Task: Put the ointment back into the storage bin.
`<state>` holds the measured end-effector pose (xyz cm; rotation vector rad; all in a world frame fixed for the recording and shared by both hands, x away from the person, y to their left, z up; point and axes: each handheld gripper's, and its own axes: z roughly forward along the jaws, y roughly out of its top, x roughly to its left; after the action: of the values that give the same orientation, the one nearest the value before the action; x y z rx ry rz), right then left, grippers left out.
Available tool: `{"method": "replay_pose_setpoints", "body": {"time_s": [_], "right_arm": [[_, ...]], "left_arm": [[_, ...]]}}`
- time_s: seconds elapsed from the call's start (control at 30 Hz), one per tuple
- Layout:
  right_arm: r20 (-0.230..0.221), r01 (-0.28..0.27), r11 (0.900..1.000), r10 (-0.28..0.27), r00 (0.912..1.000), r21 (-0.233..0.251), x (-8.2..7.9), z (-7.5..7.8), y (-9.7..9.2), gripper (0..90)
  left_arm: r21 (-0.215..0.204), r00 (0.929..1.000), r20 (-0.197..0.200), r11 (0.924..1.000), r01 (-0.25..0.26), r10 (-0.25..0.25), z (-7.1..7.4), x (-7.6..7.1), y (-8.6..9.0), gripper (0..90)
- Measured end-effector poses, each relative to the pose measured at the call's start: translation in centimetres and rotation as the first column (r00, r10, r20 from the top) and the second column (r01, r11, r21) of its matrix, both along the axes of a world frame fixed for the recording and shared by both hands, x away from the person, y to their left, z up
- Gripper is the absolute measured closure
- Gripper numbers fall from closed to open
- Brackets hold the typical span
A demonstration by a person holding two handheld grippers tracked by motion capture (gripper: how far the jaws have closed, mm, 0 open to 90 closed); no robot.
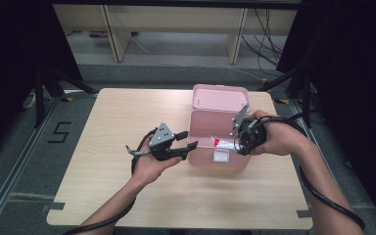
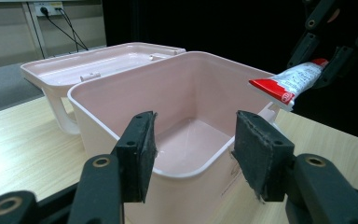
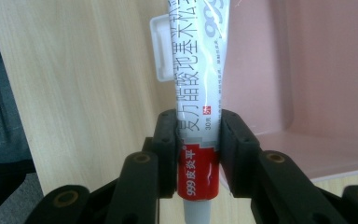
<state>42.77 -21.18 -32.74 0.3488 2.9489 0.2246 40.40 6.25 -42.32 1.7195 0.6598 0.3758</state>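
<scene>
One wooden table [image 1: 127, 196] carried a pink plastic box [image 2: 121, 126], its hinged lid [image 2: 88, 65] already thrown back and its inside bare. Beside the near-left wall, the left gripper [image 2: 193, 149] stood wide with nothing between its jaws. Over the front rim, the right gripper [image 3: 198, 154] clamped an ointment tube [image 3: 198, 116], apparently not yet placed inside.

The right tool [image 1: 235, 142] holds a tube [image 1: 223, 144] over the open pink box [image 1: 203, 122].
</scene>
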Motion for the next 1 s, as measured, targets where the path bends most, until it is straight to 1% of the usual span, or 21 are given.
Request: {"method": "replay_pose_setpoints", "body": {"time_s": [0.03,0.07,0.1,0.13,0.17,0.2,0.27,0.33,0.43,0.47,0.5,0.53,0.57,0.6,0.7,0.77,0.87,0.9,0.93,1.0], "right_arm": [[-0.004,0.015,0.9999,-0.015,0.9999,-0.003,0.0,0.1,0.0,70.7],[0.002,-0.012,0.9999,0.012,0.9999,-0.005,0.3,0.1,0.0,70.7],[0.006,-0.016,0.9999,0.016,0.9999,-0.005,0.3,0.1,0.0,70.7],[0.002,0.013,0.9999,-0.013,0.9999,-0.007,0.3,0.1,0.1,70.7],[-0.003,0.021,0.9997,-0.021,0.9998,-0.008,0.3,0.2,0.1,70.7],[0.001,0.018,0.9998,-0.018,0.9998,-0.01,0.4,0.1,0.2,70.7],[0.012,-0.016,0.9998,0.016,0.9998,-0.012,0.8,0.2,0.2,70.7],[0.006,0.004,0.9999,-0.004,1.0,-0.009,0.9,0.2,0.2,70.7],[0.018,-0.017,0.9998,0.017,0.9997,-0.009,1.3,0.1,0.2,70.7],[0.017,-0.01,0.9999,0.01,0.9998,-0.012,1.4,0.1,0.2,70.7],[0.029,-0.012,0.9998,0.013,0.9995,-0.016,1.5,0.1,0.2,70.7],[0.014,0.002,0.9999,-0.002,0.9999,-0.015,1.6,0.1,0.2,70.7],[0.015,0.016,0.9998,-0.016,0.9998,-0.013,1.5,0.0,0.3,70.7],[0.018,-0.004,0.9999,0.004,0.9998,-0.015,1.7,0.0,0.3,70.7],[0.014,0.003,1.0,-0.002,0.9999,-0.009,2.0,-0.1,0.3,70.7],[0.014,0.02,0.9997,-0.02,0.9997,-0.012,2.0,-0.1,0.3,70.7],[0.015,0.009,0.9998,-0.008,0.9999,-0.018,2.3,-0.3,0.2,70.7],[0.011,0.02,0.9997,-0.02,0.9997,-0.015,2.3,-0.4,0.2,70.7],[0.019,0.01,0.9997,-0.009,0.9998,-0.021,2.4,-0.4,0.2,70.7],[0.027,-0.023,0.9996,0.023,0.9994,-0.015,2.8,-0.5,0.1,70.7]], "left_arm": [[0.001,1.0,0.0,1.0,0.0,0.0,0.0,0.0,0.0,47.7],[0.0,1.0,0.0,1.0,0.0,0.0,0.0,0.0,0.0,47.7],[0.0,1.0,0.0,1.0,0.0,0.0,0.0,0.0,0.0,47.7],[-0.001,1.0,0.0,1.0,0.0,0.0,0.0,0.0,0.0,47.7],[-0.001,1.0,0.0,1.0,-0.001,0.001,0.0,0.0,0.0,47.7],[-0.002,1.0,0.001,1.0,0.0,0.0,0.0,0.0,0.0,47.7],[0.0,1.0,0.004,1.0,0.002,-0.002,0.1,0.0,0.1,47.7],[0.002,1.0,0.004,1.0,0.002,-0.002,0.1,0.1,0.1,47.7],[0.001,1.0,0.002,1.0,0.001,-0.001,0.0,0.0,0.1,47.7],[0.001,1.0,0.002,1.0,0.001,-0.001,0.0,0.0,0.1,47.7],[0.003,1.0,0.004,1.0,0.001,-0.001,0.1,0.1,0.1,47.7],[0.002,1.0,0.004,1.0,0.001,-0.001,0.1,0.1,0.1,47.6],[0.003,1.0,0.004,1.0,0.0,0.0,0.1,0.1,0.1,47.7],[0.002,1.0,0.004,1.0,0.0,0.0,0.1,0.1,0.1,47.7],[0.001,1.0,0.003,1.0,0.0,0.0,0.1,0.1,0.1,47.7],[0.002,1.0,0.004,1.0,0.0,0.0,0.1,0.1,0.1,47.7],[0.003,1.0,0.003,1.0,0.001,-0.001,0.1,0.1,0.1,47.7],[0.003,1.0,0.003,1.0,0.001,-0.001,0.1,0.1,0.1,47.7],[0.003,1.0,0.003,1.0,0.002,-0.002,0.1,0.1,0.1,47.7],[0.002,1.0,0.004,1.0,0.003,-0.003,0.1,0.1,0.0,47.6]]}}
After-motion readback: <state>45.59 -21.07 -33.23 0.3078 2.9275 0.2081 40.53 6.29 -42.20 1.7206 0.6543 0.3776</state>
